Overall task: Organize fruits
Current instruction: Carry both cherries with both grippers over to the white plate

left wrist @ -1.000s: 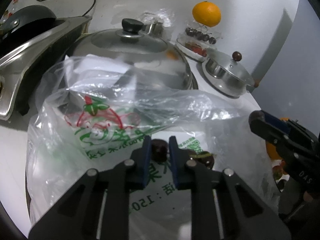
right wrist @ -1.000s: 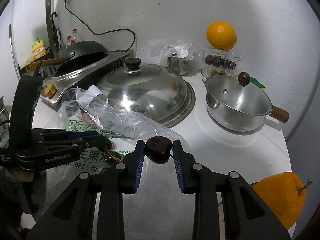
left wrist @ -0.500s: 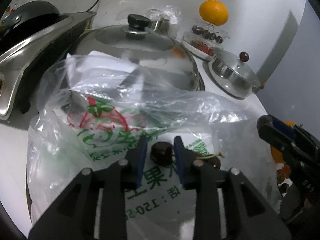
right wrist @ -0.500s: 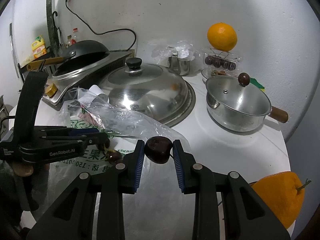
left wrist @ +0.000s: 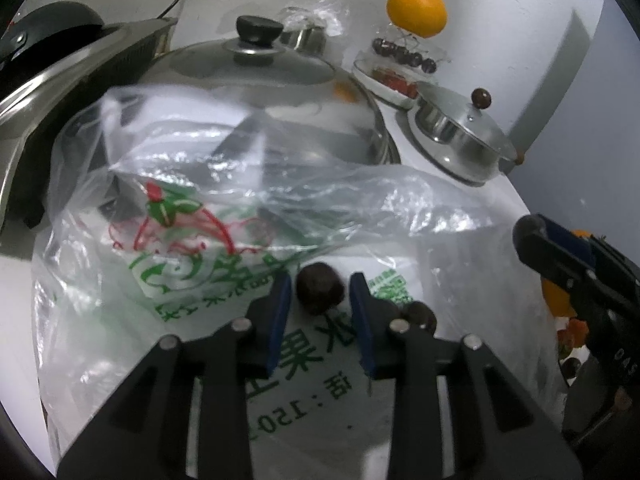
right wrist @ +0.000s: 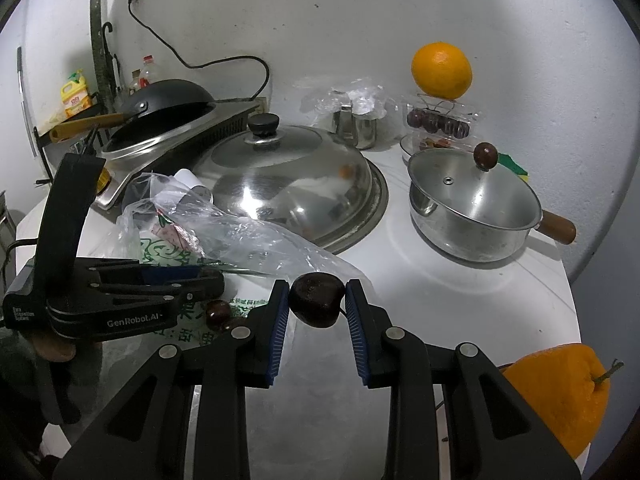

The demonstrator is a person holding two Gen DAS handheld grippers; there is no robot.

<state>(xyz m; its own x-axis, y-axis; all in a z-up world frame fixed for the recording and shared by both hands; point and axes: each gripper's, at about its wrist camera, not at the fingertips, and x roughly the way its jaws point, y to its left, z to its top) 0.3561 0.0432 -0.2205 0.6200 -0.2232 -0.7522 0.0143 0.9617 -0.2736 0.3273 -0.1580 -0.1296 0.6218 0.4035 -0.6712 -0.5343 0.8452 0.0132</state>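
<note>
My left gripper (left wrist: pixel 319 294) is open around a dark cherry (left wrist: pixel 320 287) that lies on a printed plastic bag (left wrist: pixel 224 264); its pads stand a little off the fruit. A second cherry (left wrist: pixel 418 316) lies just right of it. My right gripper (right wrist: pixel 317 300) is shut on another dark cherry (right wrist: pixel 316 299), held above the bag's near edge. The left gripper also shows in the right wrist view (right wrist: pixel 212 280), with a loose cherry (right wrist: pixel 218 313) beside its tip. A rack at the back holds an orange (right wrist: pixel 442 70) over a clear box of cherries (right wrist: pixel 438 122).
A large domed steel lid (right wrist: pixel 288 176) sits behind the bag. A lidded saucepan (right wrist: pixel 472 208) stands at the right. A stove with a black wok (right wrist: pixel 168 104) is at the back left. A second orange (right wrist: pixel 560 392) lies at the near right edge.
My left gripper has opened wider around the cherry, which now rests on the bag. My right gripper has stayed put with its cherry.
</note>
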